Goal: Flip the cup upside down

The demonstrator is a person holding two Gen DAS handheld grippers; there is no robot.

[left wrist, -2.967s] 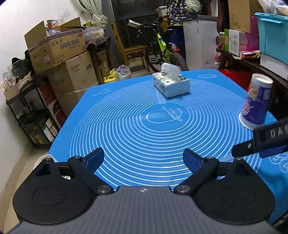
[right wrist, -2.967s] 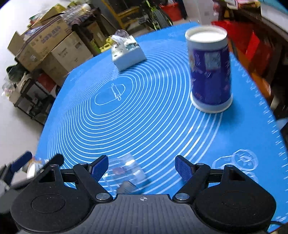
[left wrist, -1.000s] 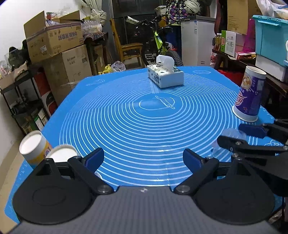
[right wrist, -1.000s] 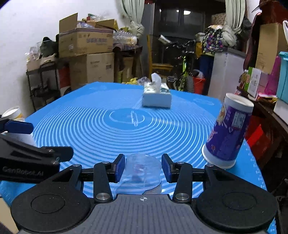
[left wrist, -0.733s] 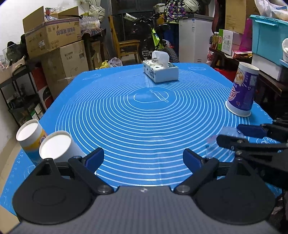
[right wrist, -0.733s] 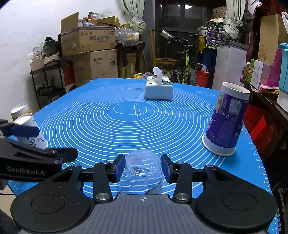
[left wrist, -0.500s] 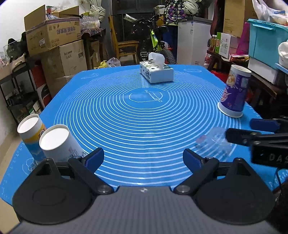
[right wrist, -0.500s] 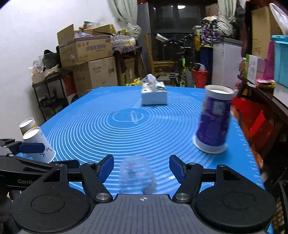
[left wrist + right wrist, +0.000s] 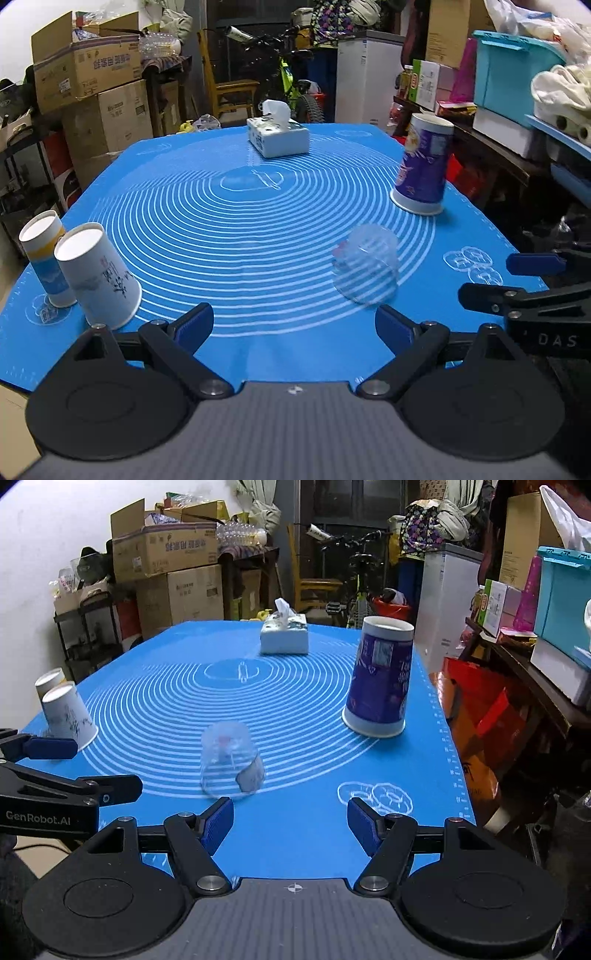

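Observation:
A clear plastic cup (image 9: 231, 762) stands upside down on the blue mat (image 9: 184, 701), just ahead of my right gripper (image 9: 290, 825), which is open and empty behind it. It also shows in the left wrist view (image 9: 365, 266), right of centre. A tall purple paper cup (image 9: 380, 681) stands upside down at the right; it also shows in the left wrist view (image 9: 423, 164). My left gripper (image 9: 293, 325) is open and empty at the near edge. Two white paper cups (image 9: 96, 277) stand upside down at the near left.
A tissue box (image 9: 277, 134) sits at the far side of the mat. Cardboard boxes (image 9: 92, 81), a bicycle (image 9: 288, 81) and a white cabinet (image 9: 365, 74) stand beyond the table. Shelves with bins (image 9: 517, 74) line the right side.
My right gripper has let go of the clear cup, opened wide and pulled back. The cup now stands upside down on the mat. My left gripper has drawn back a little.

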